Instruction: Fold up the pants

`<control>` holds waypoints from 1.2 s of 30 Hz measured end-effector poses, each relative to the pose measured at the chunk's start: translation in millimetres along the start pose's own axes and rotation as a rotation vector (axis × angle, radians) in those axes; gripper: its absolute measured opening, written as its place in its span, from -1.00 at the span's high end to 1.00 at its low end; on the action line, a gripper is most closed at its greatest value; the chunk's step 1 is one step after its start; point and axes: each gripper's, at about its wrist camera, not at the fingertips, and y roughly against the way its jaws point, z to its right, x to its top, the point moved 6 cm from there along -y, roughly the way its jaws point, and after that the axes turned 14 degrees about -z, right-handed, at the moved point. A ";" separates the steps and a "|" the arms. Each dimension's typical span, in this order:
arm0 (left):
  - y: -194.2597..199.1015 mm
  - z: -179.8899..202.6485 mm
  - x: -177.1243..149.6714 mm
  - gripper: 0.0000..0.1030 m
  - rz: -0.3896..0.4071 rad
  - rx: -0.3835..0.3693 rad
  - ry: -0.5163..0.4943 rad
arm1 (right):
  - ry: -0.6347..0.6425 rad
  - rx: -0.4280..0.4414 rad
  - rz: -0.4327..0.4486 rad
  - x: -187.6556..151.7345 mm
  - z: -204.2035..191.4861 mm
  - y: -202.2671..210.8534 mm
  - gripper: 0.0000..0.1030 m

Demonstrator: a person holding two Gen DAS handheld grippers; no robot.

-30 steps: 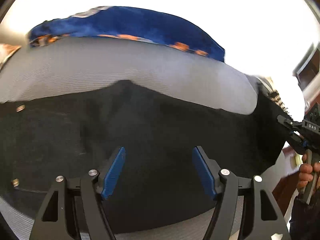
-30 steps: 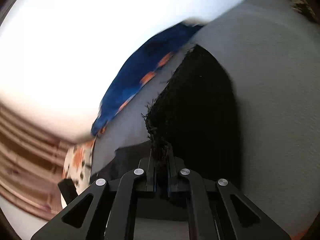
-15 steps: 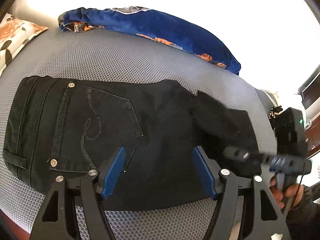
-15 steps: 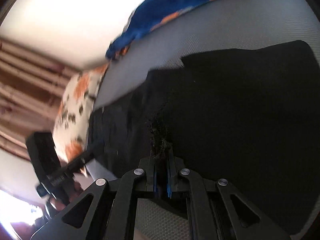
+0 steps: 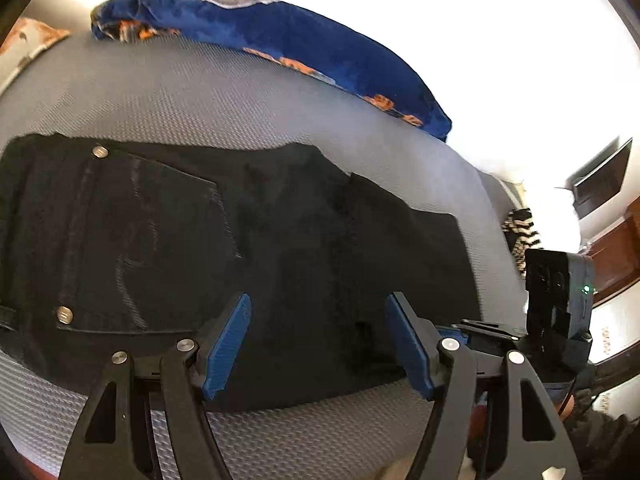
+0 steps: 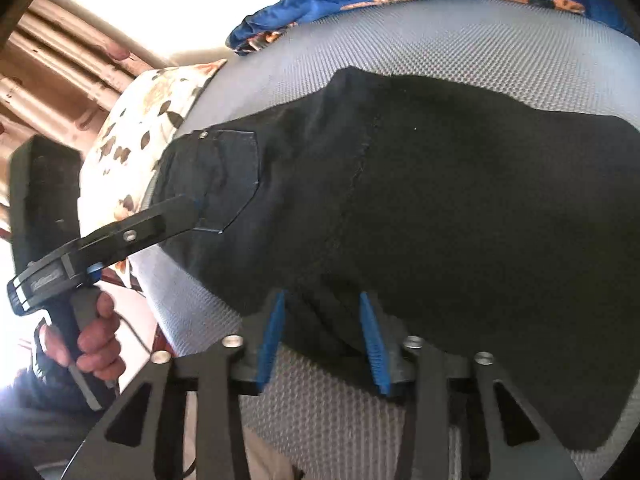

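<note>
Black pants point(image 5: 248, 248) lie folded flat on a grey mesh surface point(image 5: 208, 96), back pocket with rivets at the left. My left gripper point(image 5: 318, 312) is open and empty, just above the pants' near edge. My right gripper point(image 6: 322, 300) is open, its blue pads on either side of the pants' point(image 6: 440, 200) near edge, gripping nothing. The right gripper body point(image 5: 556, 300) shows at the right of the left wrist view. The left gripper point(image 6: 176, 216) shows over the pocket in the right wrist view.
A blue cloth with orange print point(image 5: 280, 40) lies along the far edge of the grey surface. A floral pillow point(image 6: 140, 128) sits beside the pants' waist end. A striped item point(image 5: 520, 232) lies past the right end. Wooden furniture point(image 5: 616, 256) stands at the right.
My right gripper was shut on the frayed pant hem, carried it over onto the pants, and has now opened and let it go. The left gripper stayed open.
</note>
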 end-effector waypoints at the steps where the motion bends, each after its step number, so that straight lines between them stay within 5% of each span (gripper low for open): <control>1: -1.7 1.8 -0.6 -0.27 -0.012 -0.023 0.005 | -0.002 -0.005 0.011 -3.5 2.3 6.9 0.15; 5: -22.6 12.0 -1.7 -0.22 -0.120 -0.158 0.066 | -0.074 -0.044 0.089 -16.7 24.6 40.1 0.10; 9: -45.1 15.2 -2.5 0.09 -0.210 -0.203 0.131 | -0.180 -0.036 0.159 -27.2 54.0 64.1 0.08; 13: -65.8 13.5 -8.3 0.14 -0.300 -0.224 0.203 | -0.231 -0.033 0.188 -37.3 70.7 74.3 0.07; 23: -83.1 19.8 -13.4 0.17 -0.320 -0.187 0.225 | -0.261 -0.020 0.190 -46.8 86.8 70.3 0.07; 25: -87.2 23.9 -13.1 0.76 -0.326 -0.188 0.206 | -0.264 -0.027 0.185 -47.7 89.7 67.9 0.07; 26: -89.8 28.5 -16.1 0.89 -0.339 -0.199 0.190 | -0.267 -0.033 0.181 -47.3 89.9 66.4 0.07; 36: -85.1 31.2 -30.8 0.88 -0.288 -0.089 0.130 | -0.281 -0.073 0.162 -54.5 103.3 59.9 0.07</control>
